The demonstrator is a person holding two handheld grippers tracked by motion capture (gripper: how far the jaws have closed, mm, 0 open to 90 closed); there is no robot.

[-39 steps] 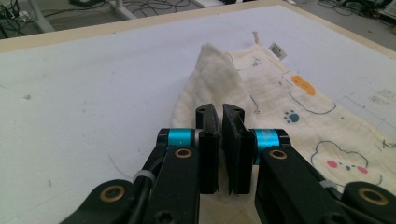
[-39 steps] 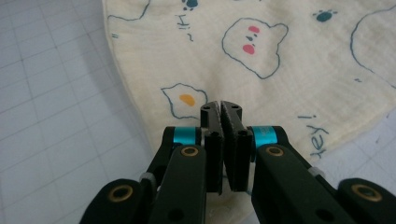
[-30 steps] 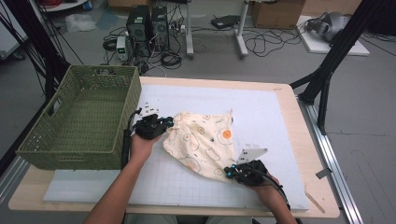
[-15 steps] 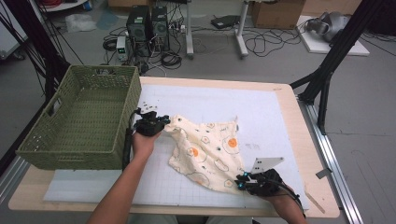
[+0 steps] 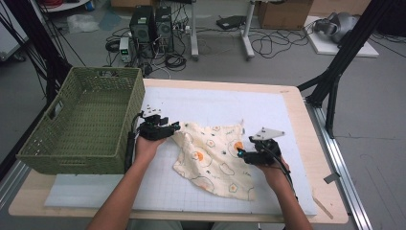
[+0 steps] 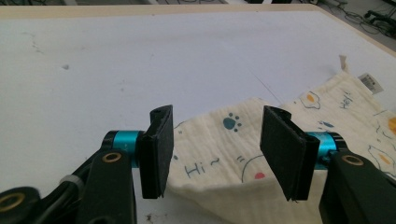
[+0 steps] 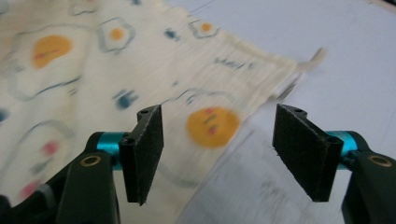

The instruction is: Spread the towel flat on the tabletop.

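A cream cloth (image 5: 210, 158) printed with fried eggs lies spread flat on the white mat (image 5: 215, 103). My left gripper (image 5: 175, 127) is at the cloth's left corner. Its jaws have just been opening and now stand open, with the corner of the cloth (image 6: 327, 107) lying loose on the mat between them in the left gripper view (image 6: 215, 140). My right gripper (image 5: 239, 153) is over the cloth's right edge. Its jaws have also just been opening, and they stand open above the cloth (image 7: 93, 60) without touching it in the right gripper view (image 7: 218, 140).
A green woven basket (image 5: 72, 158) stands on the left of the table, close beside my left hand. The mat's far half and right side are bare. The wooden table edge (image 5: 306, 124) runs along the right.
Both grippers went from shut on the cloth's corners to open. The right hand pulled the cloth out toward the front right, let go, then moved back up the table. The left hand stayed put.
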